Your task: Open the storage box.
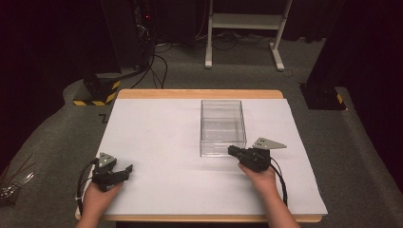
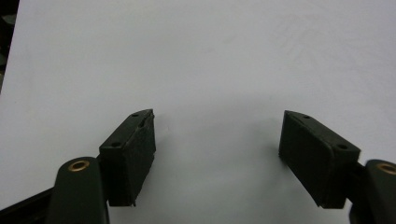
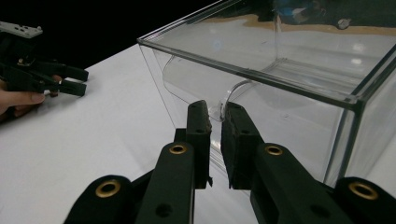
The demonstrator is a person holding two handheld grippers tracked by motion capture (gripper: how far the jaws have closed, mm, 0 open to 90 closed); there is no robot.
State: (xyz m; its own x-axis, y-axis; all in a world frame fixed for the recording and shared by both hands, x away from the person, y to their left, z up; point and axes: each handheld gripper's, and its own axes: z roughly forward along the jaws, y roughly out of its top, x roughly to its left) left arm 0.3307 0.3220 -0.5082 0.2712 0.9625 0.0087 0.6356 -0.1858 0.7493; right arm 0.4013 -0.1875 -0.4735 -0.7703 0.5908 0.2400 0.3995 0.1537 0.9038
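The clear plastic box (image 1: 222, 127) is sitting open-topped on the white table (image 1: 157, 142), right of its middle. The right gripper (image 3: 215, 119) is clenching its 2 jaws on the box's near wall, at the curved handle cut-out, likely to drag or steady it. The left gripper (image 2: 217, 135) is resting released over bare table, well apart, keeping clear.

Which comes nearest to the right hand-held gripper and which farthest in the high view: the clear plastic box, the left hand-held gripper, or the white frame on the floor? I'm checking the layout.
1. Clear plastic box: at the right hand-held gripper, whose jaws are closed at its near wall.
2. Left hand-held gripper: across the white sheet, near the left front edge.
3. White frame: on the floor beyond the table.
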